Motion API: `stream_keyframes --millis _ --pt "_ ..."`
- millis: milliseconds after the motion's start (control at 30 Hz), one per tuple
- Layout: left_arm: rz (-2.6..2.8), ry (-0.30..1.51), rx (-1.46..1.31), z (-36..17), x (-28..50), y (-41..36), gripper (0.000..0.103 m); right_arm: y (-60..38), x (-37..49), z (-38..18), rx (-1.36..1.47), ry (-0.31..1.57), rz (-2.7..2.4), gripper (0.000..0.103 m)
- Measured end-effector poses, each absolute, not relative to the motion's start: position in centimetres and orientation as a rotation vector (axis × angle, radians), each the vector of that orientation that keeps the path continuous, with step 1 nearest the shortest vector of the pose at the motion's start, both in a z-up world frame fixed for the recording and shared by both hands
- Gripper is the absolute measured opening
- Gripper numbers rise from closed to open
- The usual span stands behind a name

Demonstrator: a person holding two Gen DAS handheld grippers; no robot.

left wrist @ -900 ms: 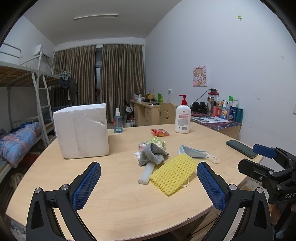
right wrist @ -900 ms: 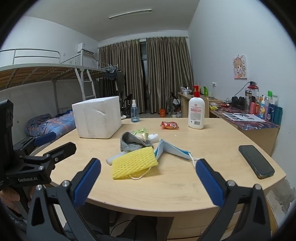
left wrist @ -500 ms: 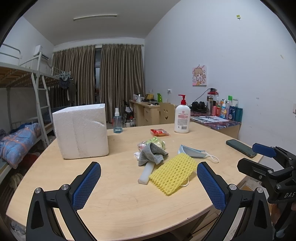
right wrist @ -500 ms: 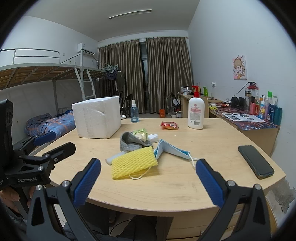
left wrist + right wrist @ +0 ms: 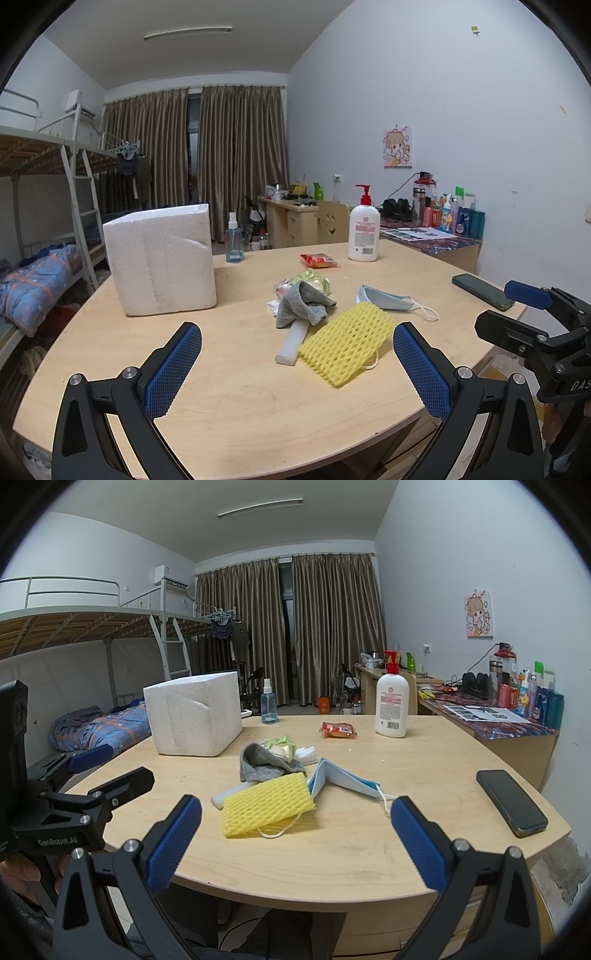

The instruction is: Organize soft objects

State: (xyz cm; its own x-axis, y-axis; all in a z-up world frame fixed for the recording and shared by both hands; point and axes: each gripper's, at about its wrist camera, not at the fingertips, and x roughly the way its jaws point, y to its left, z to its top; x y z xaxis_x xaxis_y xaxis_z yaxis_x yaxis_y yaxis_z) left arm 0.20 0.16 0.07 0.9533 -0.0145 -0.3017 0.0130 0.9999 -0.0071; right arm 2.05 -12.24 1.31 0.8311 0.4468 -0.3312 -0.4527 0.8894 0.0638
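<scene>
Both the left gripper [image 5: 297,363] and right gripper [image 5: 295,840] are held spread wide and empty at the lower frame. The yellow foam net [image 5: 345,343], grey cloth [image 5: 303,304] and face mask [image 5: 386,298] are left heaped mid-frame on the surface [image 5: 240,398], presumably awaiting sorting.

1. No object on the wooden table [image 5: 236,387] changes place across the pictures.
2. Left gripper [image 5: 297,367] and right gripper [image 5: 295,843]: framing shifts only marginally; jaws equally wide, nothing between them.

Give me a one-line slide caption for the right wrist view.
Open right tongs hover short of a yellow foam net, grey cloth and blue face mask piled on a wooden table.
</scene>
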Motion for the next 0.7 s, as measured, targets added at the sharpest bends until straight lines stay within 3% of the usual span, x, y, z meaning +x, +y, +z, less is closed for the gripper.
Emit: stream_keyframes --millis 700 --pt "-0.026 0.315 -0.002 -0.1 1.2 0.4 0.103 -12.0 3.1 1.1 -0.015 0.365 0.475 0.103"
